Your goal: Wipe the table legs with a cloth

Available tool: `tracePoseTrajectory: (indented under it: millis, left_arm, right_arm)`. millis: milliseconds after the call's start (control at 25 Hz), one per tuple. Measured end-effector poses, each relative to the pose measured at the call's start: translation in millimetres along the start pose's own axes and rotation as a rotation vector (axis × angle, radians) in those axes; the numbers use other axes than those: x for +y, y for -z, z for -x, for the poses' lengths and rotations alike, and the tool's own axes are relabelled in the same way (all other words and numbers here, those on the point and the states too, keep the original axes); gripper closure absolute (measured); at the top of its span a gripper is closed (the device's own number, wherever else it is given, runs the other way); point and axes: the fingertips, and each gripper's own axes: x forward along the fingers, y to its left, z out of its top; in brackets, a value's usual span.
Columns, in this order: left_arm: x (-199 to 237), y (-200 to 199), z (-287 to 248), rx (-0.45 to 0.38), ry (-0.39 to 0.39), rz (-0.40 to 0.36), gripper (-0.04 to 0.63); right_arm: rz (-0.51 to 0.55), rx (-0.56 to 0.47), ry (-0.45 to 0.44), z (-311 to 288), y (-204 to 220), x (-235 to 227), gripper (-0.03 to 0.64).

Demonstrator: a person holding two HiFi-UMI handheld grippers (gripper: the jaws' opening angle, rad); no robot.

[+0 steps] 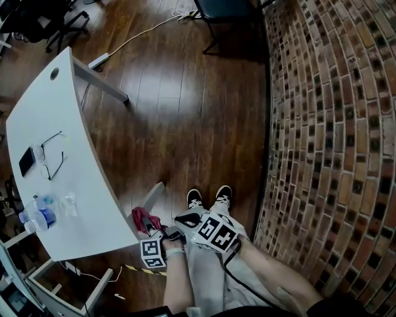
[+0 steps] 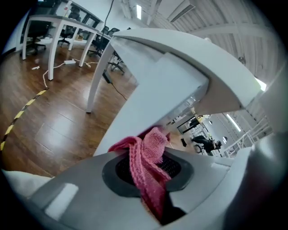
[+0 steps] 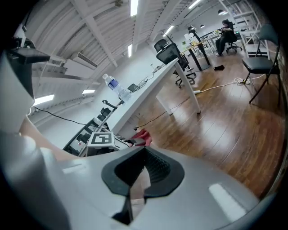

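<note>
A red knitted cloth (image 1: 142,217) is pinched in my left gripper (image 1: 147,225), right beside the slanted white table leg (image 1: 154,191) at the table's near corner. In the left gripper view the cloth (image 2: 145,157) hangs out between the shut jaws of the left gripper (image 2: 148,170), with the leg (image 2: 148,99) rising just past it. Whether the cloth touches the leg I cannot tell. My right gripper (image 1: 186,220) hovers to the right of the left one, over the person's legs. Seen in its own view, the right gripper (image 3: 139,173) is shut and holds nothing.
The white table (image 1: 68,204) carries glasses (image 1: 52,155), a phone (image 1: 26,161) and water bottles (image 1: 37,217). A brick wall (image 1: 334,124) runs along the right. A power strip (image 1: 98,60), its cable and a chair (image 1: 226,12) are on the wood floor beyond. Striped tape (image 1: 145,270) marks the floor below.
</note>
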Motion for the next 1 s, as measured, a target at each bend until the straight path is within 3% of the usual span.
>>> tracePoseTrajectory:
  millis: [160,280,520,1000]
  left_arm:
    - [26.7,8.4,-8.0,-0.007,-0.014,-0.027,0.529]
    - [32.1,15.2,-25.1,-0.024,0.001,0.010,0.529]
    - [57.8,36.3,-70.4,-0.059,-0.042,0.063,0.529]
    - [170.3,117.8,-163.7,0.082,-0.073,-0.074,0.529]
  right_arm:
    - [-0.014,0.008,-0.027,-1.5,12.8,-8.0,0.617]
    - [-0.027,0.006,-0.040,0.2,19.6,-18.7,0.617]
    - [-0.052,-0.013,-0.036,-14.1,38.5,-51.6,0.617]
    - [-0.013,-0.024,-0.044,-118.2,76.5,-137.2,0.617]
